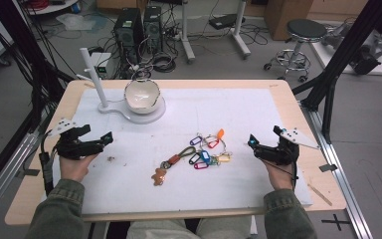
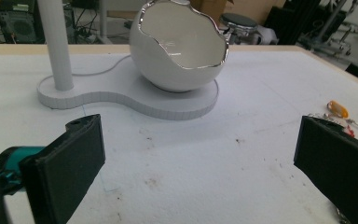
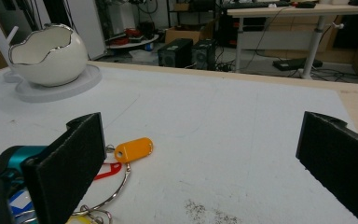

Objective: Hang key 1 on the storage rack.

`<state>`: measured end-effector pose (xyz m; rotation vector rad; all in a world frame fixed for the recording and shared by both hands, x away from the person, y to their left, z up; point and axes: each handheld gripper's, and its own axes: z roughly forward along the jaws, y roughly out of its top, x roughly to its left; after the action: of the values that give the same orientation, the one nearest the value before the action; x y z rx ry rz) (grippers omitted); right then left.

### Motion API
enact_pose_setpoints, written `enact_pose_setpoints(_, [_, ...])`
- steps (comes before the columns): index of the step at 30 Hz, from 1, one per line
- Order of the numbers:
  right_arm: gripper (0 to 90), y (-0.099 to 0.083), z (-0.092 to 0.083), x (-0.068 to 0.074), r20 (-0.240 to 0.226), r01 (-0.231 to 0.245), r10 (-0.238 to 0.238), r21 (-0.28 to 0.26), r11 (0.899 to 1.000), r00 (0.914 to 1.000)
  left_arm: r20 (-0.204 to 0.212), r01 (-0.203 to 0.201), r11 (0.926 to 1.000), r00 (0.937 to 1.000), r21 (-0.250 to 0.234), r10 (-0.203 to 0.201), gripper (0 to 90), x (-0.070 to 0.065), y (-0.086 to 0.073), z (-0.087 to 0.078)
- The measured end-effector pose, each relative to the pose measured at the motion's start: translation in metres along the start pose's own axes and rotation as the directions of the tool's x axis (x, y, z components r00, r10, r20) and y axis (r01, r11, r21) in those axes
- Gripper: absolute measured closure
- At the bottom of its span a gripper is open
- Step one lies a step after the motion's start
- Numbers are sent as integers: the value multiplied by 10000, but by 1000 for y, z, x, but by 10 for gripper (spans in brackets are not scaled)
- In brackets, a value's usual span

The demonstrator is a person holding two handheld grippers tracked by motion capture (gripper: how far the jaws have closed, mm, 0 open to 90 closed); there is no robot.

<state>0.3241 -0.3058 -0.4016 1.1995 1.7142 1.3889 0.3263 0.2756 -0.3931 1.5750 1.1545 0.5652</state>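
Observation:
A bunch of keys with coloured tags [image 1: 206, 152] lies mid-table on the white mat, with a brown strap and a gingerbread-shaped charm [image 1: 158, 177] at its left. An orange tag [image 3: 133, 150] and a wire ring lie by my right gripper's left jaw. A white eggshell-shaped bowl [image 1: 142, 94] sits on a white stand [image 2: 121, 93] with an upright post [image 1: 92, 74]. My left gripper [image 1: 108, 138] rests left of the keys, open and empty. My right gripper [image 1: 251, 141] rests right of the keys, open and empty.
The white mat [image 1: 238, 109] covers most of the wooden table [image 1: 288, 94]. Dark specks [image 1: 111, 159] dot the mat near my left hand. Behind the table stand computer towers [image 1: 137, 27], a stool [image 1: 303, 37] and black frame struts [image 1: 345, 55].

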Motion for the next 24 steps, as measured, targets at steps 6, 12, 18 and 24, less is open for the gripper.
enact_pose_setpoints(6, [5,0,1,1,-4,90,-90,61,9999,10000,376,-491,9986,9981,176,484,23,-15,3,11])
enact_pose_setpoints(12, [5,0,1,1,-98,46,-45,130,9999,9999,672,-783,9957,9949,487,749,23,-30,5,21])
enact_pose_setpoints(18, [6,0,1,1,-97,11,-9,196,9998,10000,1156,-979,9929,9892,681,896,23,-51,6,33])
enact_pose_setpoints(24, [5,-1,2,1,-134,109,-106,187,9998,9999,1627,-1315,9860,9801,1026,1138,23,-72,4,46])
